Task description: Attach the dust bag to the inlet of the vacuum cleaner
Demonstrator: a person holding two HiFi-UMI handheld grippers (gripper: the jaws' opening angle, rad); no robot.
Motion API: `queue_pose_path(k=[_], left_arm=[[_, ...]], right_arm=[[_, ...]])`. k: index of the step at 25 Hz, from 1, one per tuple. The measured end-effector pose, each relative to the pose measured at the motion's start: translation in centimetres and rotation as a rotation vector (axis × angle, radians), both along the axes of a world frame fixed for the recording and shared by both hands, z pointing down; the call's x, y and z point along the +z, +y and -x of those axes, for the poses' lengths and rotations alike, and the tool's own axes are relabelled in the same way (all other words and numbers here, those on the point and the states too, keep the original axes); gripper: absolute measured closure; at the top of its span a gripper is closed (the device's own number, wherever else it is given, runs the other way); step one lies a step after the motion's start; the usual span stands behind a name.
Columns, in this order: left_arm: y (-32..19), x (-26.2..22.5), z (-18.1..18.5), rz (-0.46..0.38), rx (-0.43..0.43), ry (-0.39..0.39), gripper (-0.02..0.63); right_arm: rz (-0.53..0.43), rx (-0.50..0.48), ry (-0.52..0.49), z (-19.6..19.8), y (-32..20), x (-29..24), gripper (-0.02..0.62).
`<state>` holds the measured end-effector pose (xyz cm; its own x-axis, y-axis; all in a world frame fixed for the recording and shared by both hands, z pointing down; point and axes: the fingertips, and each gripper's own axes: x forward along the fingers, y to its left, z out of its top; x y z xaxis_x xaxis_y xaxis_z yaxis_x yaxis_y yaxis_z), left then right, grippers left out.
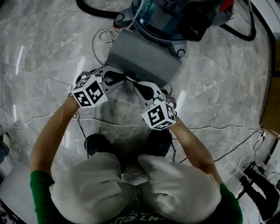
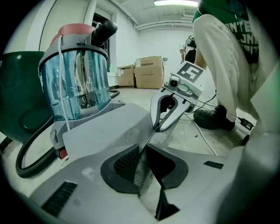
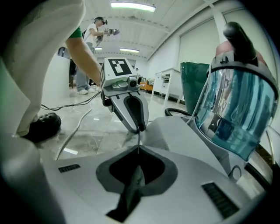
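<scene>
We crouch over a grey marble floor [image 1: 43, 48] with one pair of tongs in each hand. The grey dust bag [image 1: 144, 61] lies flat on the floor in front of us. Its far edge sits against the base of the vacuum cleaner [image 1: 162, 17], whose canister is clear blue. We cannot make out the inlet from here.

Both pairs of tongs meet at the bag's near edge, their tips close together. The left tongs [image 1: 125, 78] come in from the left and are closed on a fold of the bag's mesh fabric, which runs between the two pads. The right tongs [image 1: 135, 83] come in from the right. Their pads are pressed together, pinching a thin sliver of the same edge. Both point downward at a slant.

A black hose [image 1: 94, 8] curls away from the vacuum cleaner at the upper left. A thin white cord [image 1: 98, 37] loops on the floor just beside the bag's left corner.
</scene>
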<state>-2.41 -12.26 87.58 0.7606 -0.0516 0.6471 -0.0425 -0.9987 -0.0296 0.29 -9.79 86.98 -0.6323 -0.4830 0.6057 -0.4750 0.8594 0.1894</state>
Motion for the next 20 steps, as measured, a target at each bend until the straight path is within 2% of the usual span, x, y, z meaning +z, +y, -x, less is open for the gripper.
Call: queue_pose_path(k=[5,11,16,20], left_arm=[[0.2,0.3,-0.6,-0.008,0.108,-0.077,0.565],[-0.2,0.1,-1.0,-0.011,0.135,-0.096,0.583],[-0.2,-1.6,-1.6,-0.067,0.175,-0.107,0.589],[-0.5,-4.5,-2.5,-0.119,0.166,-0.071,0.589]], right_arm=[[0.04,-0.043,-0.029,-0.4,-0.4,0.1,0.58],[0.125,0.034,-0.113,-1.1,-1.4,-0.3,0.58],[0.101,0.047,-0.119,-1.7,-1.7,-1.9,0.58],[0.044,0.066,-0.129,-2.7,-2.0,-4.8,0.58]])
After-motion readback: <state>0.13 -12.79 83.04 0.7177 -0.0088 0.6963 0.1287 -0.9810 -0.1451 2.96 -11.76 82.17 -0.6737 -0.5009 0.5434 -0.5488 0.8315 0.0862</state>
